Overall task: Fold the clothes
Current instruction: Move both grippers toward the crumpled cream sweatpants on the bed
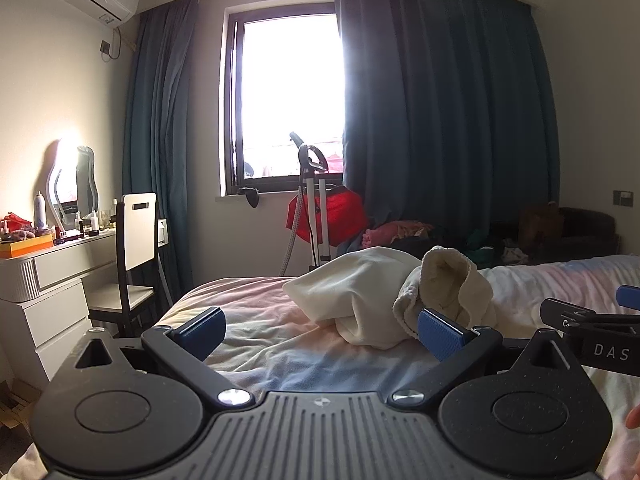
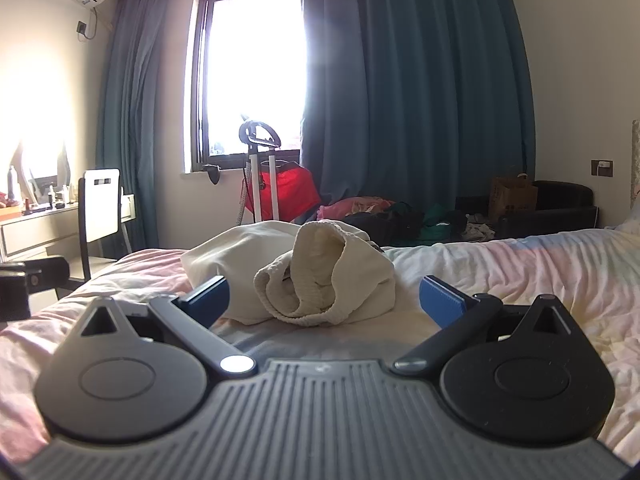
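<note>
Bedroom, pastel-sheeted bed (image 2: pixel 520 280) | crumpled cream fleece garment (image 2: pixel 320 276) unfolded | left hand-held gripper (image 1: pixel 320 332), right hand-held gripper (image 2: pixel 324 300) both wide, empty | next: grab hem, spread flat

The cream garment (image 2: pixel 304 272) is soft matt cloth, its ribbed opening coarser, lying on the bed's (image 2: pixel 520 272) crumpled smooth sheet. The left gripper (image 1: pixel 320 334) is matt black plastic with textured blue pads (image 1: pixel 440 338).
</note>
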Demonstrator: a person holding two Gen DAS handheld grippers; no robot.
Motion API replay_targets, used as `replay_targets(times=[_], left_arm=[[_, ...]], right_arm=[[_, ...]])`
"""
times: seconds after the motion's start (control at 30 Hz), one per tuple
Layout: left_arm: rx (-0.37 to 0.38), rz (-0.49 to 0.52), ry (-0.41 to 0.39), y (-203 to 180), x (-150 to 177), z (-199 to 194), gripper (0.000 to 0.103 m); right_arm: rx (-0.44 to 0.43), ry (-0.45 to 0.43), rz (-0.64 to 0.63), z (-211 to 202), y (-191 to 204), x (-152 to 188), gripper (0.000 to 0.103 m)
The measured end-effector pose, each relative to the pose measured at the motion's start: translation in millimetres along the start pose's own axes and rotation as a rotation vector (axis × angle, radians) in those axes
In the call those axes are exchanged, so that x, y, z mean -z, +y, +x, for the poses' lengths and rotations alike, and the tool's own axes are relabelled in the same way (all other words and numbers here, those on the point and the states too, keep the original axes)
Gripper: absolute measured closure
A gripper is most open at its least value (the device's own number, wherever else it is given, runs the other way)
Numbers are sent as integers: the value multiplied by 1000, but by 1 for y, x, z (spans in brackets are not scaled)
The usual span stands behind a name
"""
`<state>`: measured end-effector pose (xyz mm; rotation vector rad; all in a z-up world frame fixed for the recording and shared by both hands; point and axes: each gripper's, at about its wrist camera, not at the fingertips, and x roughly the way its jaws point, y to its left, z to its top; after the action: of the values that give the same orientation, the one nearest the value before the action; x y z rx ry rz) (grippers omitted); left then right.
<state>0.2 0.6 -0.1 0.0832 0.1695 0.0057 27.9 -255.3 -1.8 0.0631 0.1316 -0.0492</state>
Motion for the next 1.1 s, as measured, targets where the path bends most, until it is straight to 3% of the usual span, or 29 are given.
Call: replay_targets(times=[0.6,0.77,1.0,1.07,1.1], left_arm=[[32,-80,28,9,13,14,0],[28,-104,62,11,23,24,0],[20,-127,116,10,33,25,0],[11,-130,115,9,29,23,0],[6,-132,115,8,27,21,0]], right_arm=[[23,-31,30,2,-1,5,0],[18,-25,20,2,-6,1,15],[37,-52,43,-2,-27,-14,15],[16,-22,87,-1,-35,-17,9],[17,-17,109,-1,-40,-18,1]])
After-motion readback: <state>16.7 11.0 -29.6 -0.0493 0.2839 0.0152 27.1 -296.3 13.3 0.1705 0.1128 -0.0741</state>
